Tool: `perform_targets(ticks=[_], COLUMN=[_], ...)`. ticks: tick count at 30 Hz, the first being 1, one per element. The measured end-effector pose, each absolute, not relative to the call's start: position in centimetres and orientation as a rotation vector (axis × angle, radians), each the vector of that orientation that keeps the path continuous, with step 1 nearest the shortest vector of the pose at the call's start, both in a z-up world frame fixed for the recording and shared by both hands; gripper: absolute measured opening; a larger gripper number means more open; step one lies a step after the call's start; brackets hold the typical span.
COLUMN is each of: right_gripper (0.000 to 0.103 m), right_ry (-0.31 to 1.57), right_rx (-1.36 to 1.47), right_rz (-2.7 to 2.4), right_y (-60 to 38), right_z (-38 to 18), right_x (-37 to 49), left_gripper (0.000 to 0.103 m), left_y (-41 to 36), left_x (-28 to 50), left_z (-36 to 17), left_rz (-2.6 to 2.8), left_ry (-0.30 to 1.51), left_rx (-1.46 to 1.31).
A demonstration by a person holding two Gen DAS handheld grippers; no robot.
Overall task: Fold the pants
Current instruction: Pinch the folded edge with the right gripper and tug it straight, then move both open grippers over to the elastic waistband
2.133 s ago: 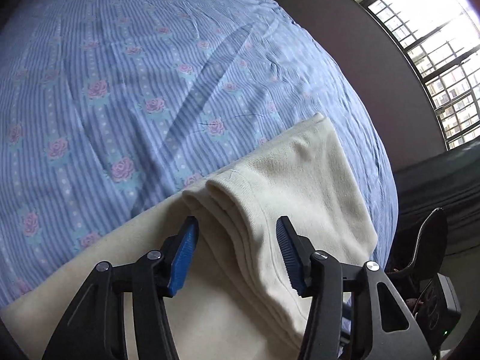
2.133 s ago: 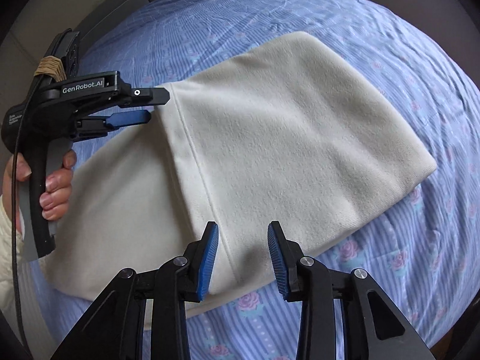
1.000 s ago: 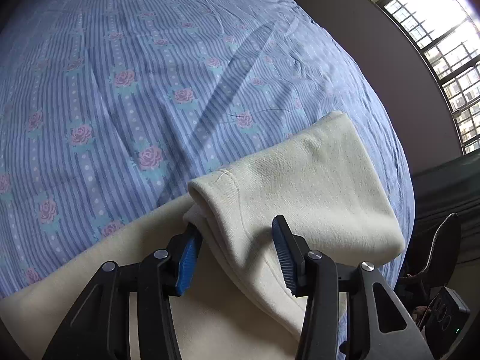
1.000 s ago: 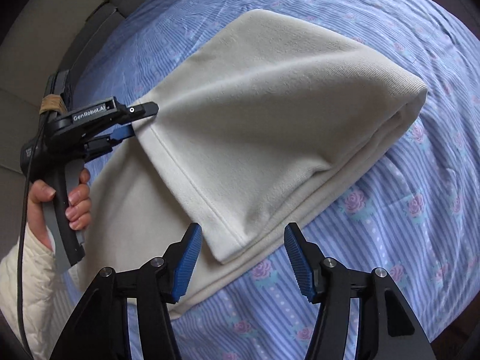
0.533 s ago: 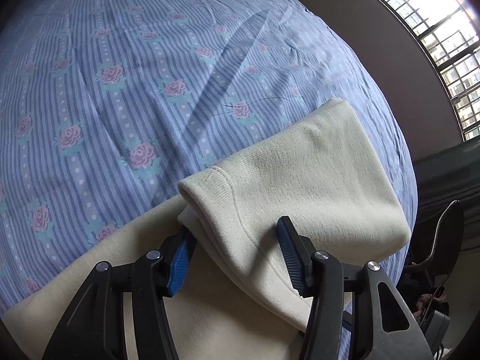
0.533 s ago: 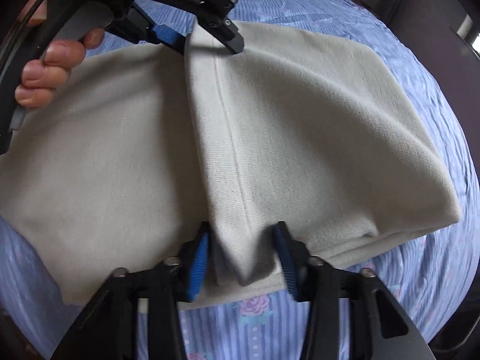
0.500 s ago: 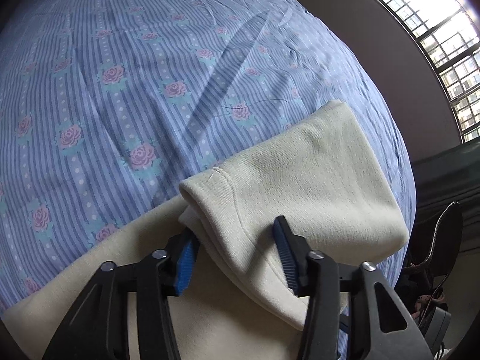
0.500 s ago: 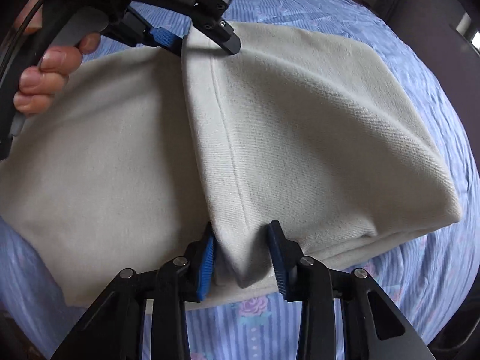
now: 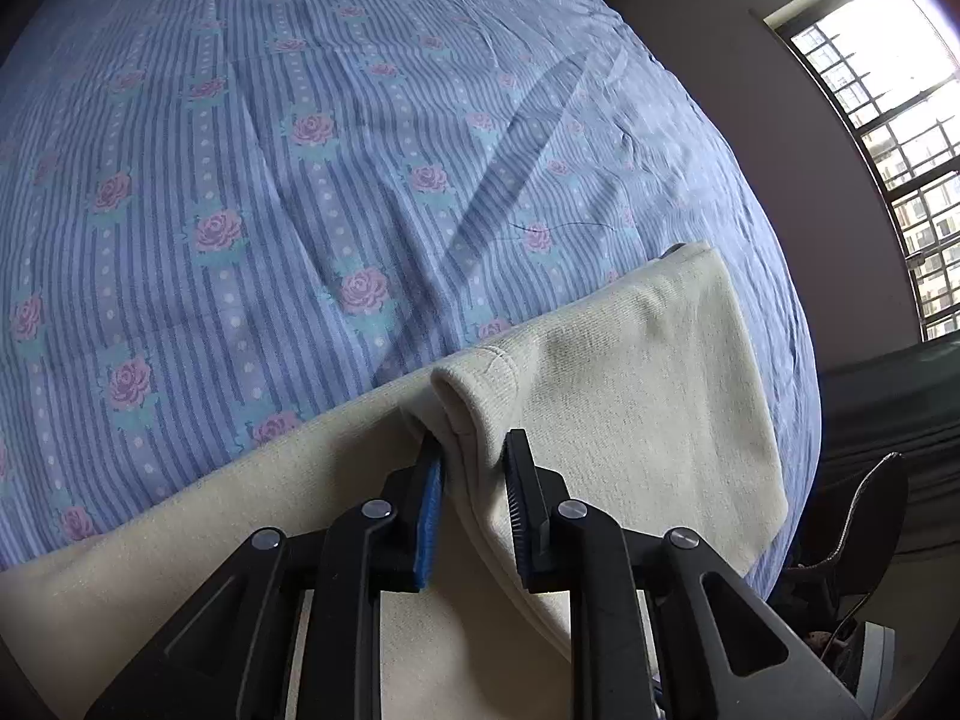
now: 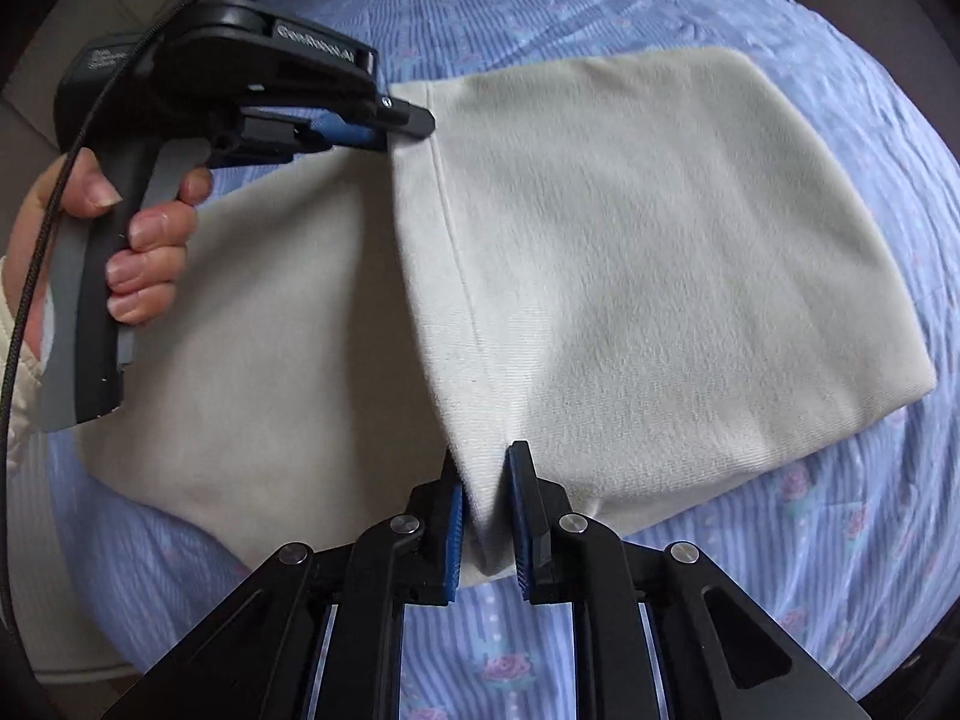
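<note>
As both sets of jaws finish closing on cloth, the fold gets its grip points: the right gripper (image 10: 485,516), nearest in the right wrist view, is clamped on the near corner of the turned-over flap of the cream pants (image 10: 660,252), its blue pads pinching the hemmed edge where a sec ago they stood wide w/ the corner merely between them. Across the garment, the left gripper (image 10: 384,132), held by a person's hand (image 10: 144,228), bites the far end of that same hem; in the left wrist view its pads (image 9: 429,504) squeeze a rolled lip of fabric, having narrowed from a loose straddle to a firm pinch. Pants lie mid-bed on the blue striped, rose-print bedsheet (image 9: 270,150), already doubled over once, w/ a single-layer stretch showing to the left of the flap in the right view and the thicker folded block to the right. Beyond the bed's far edge, a barred window (image 9: 888,138) lights the wall; dark furniture sits below it, details too dim to tell. Judgement: w/ both ends of the flap edge now secured, the pair looks set to lift and carry that edge over for the next fold; risk is the thick rolled lip slipping from the left pads, or the layers beneath dragging along and skewing the stack.
</note>
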State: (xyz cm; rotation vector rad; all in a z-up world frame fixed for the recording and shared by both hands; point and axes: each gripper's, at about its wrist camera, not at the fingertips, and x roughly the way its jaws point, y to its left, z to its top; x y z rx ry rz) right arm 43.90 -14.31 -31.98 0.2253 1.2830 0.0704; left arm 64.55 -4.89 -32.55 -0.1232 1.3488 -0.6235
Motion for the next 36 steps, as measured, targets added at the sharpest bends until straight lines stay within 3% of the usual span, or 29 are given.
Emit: perform_targets(ticks=[3,4,6,11,22,36], right_gripper=[0.028,0.038,0.044,0.044,0.059,0.069], right_ry=[1.306,1.316,1.316,1.256,1.094,1.022], right_rx=[0.270,0.284,0.284,0.285,0.188,0.037], right_rz=[0.078,0.092,0.116,0.208,0.284,0.483], right_y=[-14.8,-14.9,-14.6,-13.6,-13.0,-8.0], right_z=[-32.9,-32.9,-32.1,-27.8,-18.5,-12.8], right_x=[44.1,44.1,43.9,41.6,37.0,34.4], left_gripper=[0.043,0.044,0.049,0.060,0.072,0.088], left_y=[-5.1,-5.0,-4.5,-2.0,9.9,20.8], left_x=[64.2,64.1,63.5,59.9,47.6,31.6], left_z=[-32.3,-31.9,-30.8,-26.4,-18.3,-16.8], left_rz=[-0.583,-0.574,-0.552,-0.526,-0.264,0.117], left_ry=[1.327,1.320,1.292,1.170,1.061,1.002], left_rx=[-0.039,-0.024,-0.001,0.067,-0.105,-0.474])
